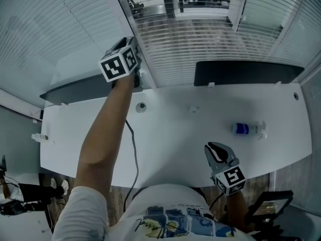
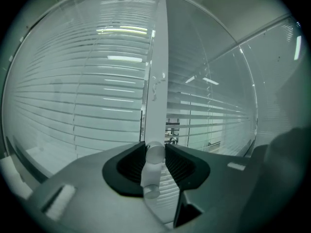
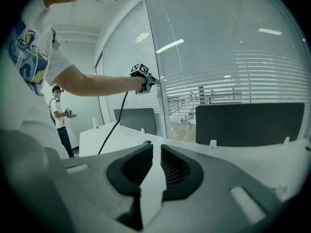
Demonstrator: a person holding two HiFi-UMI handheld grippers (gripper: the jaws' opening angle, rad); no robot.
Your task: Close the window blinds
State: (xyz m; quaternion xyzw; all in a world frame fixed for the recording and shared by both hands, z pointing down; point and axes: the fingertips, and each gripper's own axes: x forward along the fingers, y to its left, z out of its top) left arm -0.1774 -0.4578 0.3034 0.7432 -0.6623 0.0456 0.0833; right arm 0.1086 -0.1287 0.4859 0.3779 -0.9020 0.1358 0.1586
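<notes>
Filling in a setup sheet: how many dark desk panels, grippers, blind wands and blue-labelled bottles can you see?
Dark desk panels: 2
Grippers: 2, the left gripper and the right gripper
Blind wand: 1, clamped in the left jaws
Blue-labelled bottle: 1
Total: 6

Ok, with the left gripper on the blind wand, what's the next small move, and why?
Probably twist the wand by rolling the left gripper. Its jaws are clamped on the wand's lower end, and the slats ahead are tilted open enough to show the room beyond, so a turn should tilt them shut.
</notes>
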